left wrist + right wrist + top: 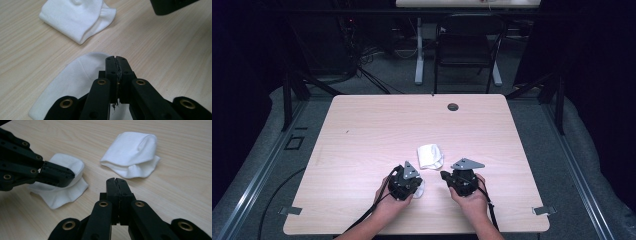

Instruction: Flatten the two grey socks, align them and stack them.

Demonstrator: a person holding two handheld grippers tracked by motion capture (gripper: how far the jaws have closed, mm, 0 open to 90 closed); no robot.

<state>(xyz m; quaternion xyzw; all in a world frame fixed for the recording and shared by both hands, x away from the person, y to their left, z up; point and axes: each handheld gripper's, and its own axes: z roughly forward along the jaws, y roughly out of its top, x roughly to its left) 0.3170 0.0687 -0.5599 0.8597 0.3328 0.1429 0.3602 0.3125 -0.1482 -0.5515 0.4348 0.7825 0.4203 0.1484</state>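
Left tool [117,59] is clamped on the near white sock [75,82], likely to lift or fold it; right tool [117,180] sits closed on nothing, just beside. Folded sock [430,156] lies farther out on the pale wood worktop [362,130]. Dark room, chair [464,47] beyond.

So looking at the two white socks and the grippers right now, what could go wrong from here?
The left gripper sits shut over the near sock; if it has no fabric pinched, lifting may leave the sock on the table. The right gripper is shut on nothing, so it must open before helping. The folded sock lies close by and could get dragged.
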